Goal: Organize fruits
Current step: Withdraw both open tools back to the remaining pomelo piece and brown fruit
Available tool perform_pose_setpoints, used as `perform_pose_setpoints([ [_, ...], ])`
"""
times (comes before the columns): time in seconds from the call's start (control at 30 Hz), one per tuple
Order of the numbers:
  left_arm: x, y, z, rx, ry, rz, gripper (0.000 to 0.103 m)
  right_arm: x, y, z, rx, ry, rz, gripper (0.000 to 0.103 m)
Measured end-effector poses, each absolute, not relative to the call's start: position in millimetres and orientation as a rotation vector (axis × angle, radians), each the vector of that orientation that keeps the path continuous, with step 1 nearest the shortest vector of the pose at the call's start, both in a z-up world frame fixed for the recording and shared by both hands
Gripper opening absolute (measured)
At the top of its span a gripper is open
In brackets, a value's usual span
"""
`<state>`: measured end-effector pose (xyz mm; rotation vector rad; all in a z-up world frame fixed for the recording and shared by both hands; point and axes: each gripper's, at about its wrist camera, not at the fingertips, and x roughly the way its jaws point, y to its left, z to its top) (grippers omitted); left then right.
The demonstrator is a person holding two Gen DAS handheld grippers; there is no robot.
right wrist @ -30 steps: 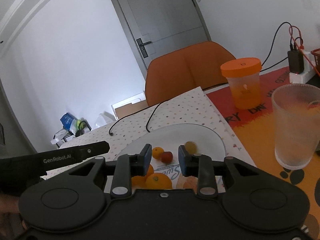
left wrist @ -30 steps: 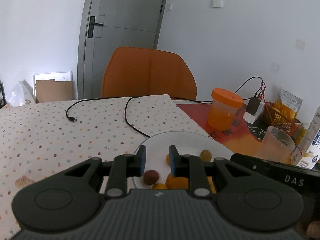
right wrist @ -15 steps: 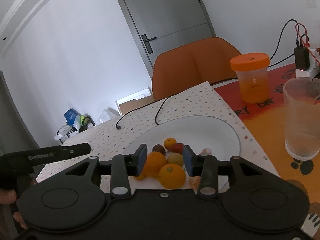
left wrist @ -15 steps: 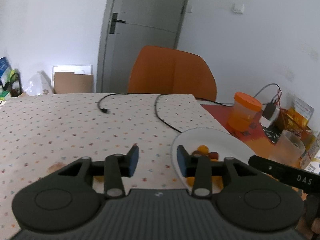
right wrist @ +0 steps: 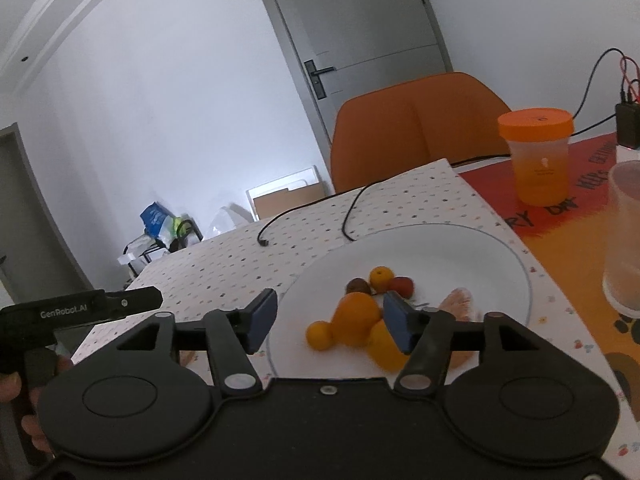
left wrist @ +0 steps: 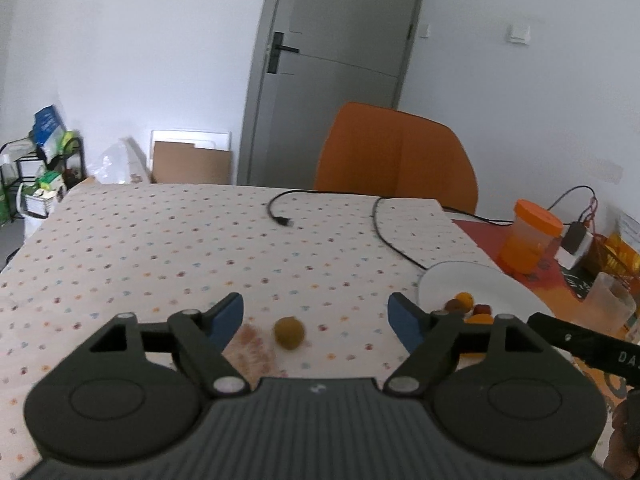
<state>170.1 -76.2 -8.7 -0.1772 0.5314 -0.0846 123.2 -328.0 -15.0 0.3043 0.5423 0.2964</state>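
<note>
White "GenRobot.AI" lettering marks the left gripper (right wrist: 120,306) beside the plate (right wrist: 460,248).

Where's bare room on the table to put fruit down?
Free: the dotted cloth left of the black cable, out to the table's far left edge; also between the olive fruit and the white plate. Crowded: the plate's near side with fruit; right of it, orange-lidded jar and clear cup.

Right wrist view: the yellow fruit (right wrist: 383,344) at lower centre is smearing with blur, its right side lying behind a blue fingertip (right wrist: 397,322). The clear cup (right wrist: 624,240) is running off the right edge. Left wrist view: the plate (left wrist: 460,280) fruits are showing too small to identify.
</note>
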Motion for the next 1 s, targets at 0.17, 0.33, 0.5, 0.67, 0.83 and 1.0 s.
perform_pose_setpoints([
  [0.17,165.6,-59.9,-11.6,-0.19,0.538,-0.047,0.079,122.9,-315.2,-13.9,0.295,0.539,0.317,0.07],
  [0.33,162.3,-47.2,-14.1,-0.198,0.543,-0.023,0.08,123.5,-301.1,-12.1,0.283,0.539,0.344,0.074],
  [0.5,161.3,-38.0,-19.5,-0.202,0.563,-0.005,0.08,126.9,-287.7,-12.5,0.267,0.551,0.372,0.076],
  [0.67,160.3,-33.5,-25.6,-0.19,0.585,0.015,0.082,131.2,-273.6,-12.2,0.232,0.561,0.411,0.084],
  [0.83,161.5,-30.3,-32.6,-0.184,0.605,0.028,0.084,132.7,-259.0,-11.6,0.196,0.569,0.448,0.085],
  [1.0,165.0,-31.1,-38.6,-0.189,0.615,0.048,0.084,139.5,-247.8,-15.3,0.151,0.576,0.464,0.084],
])
